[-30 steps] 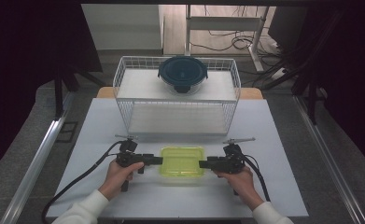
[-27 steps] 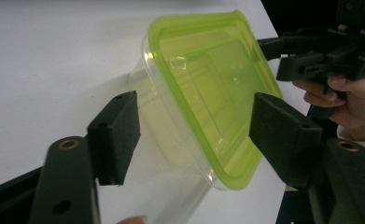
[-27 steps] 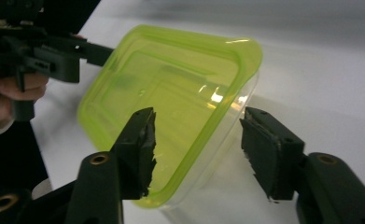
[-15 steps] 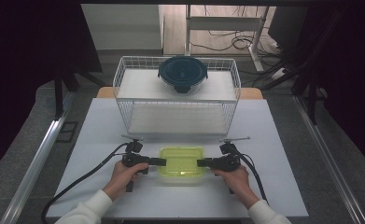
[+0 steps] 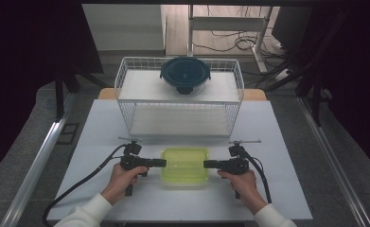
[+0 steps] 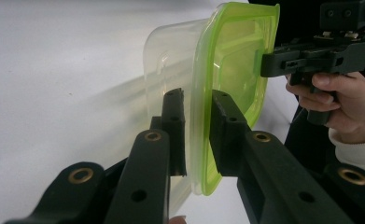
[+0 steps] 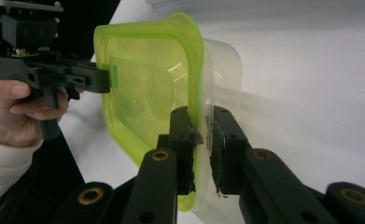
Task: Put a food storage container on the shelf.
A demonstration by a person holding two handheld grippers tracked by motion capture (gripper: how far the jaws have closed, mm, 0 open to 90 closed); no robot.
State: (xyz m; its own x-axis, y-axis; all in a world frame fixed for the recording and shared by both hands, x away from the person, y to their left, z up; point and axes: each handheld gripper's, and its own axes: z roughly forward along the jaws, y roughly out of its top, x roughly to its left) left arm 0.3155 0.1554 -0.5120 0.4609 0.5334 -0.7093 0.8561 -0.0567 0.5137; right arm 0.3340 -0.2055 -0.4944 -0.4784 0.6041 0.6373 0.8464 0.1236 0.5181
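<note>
A clear rectangular container with a yellow-green lid (image 5: 185,165) lies on the white table (image 5: 286,142) near its front edge. My left gripper (image 5: 163,163) meets its left short side and my right gripper (image 5: 205,164) its right short side. In the left gripper view my left gripper (image 6: 196,95) has the container's (image 6: 236,60) lid rim between its pads, with the right gripper (image 6: 264,58) at the far edge. In the right gripper view my right gripper (image 7: 201,112) pinches the container's (image 7: 147,88) rim, and the left gripper (image 7: 109,77) holds the opposite edge. Both pairs of jaws have just been closing on the rim.
A white wire rack (image 5: 126,90) stands at the back of the table, with a round glass bowl under a dark lid (image 5: 185,74) on its upper shelf. Black cables (image 5: 88,177) trail from both grippers toward the front edge. Open table lies left and right of the hands.
Both grippers have edged in slightly against the container's short sides. The container has stayed where it was.
</note>
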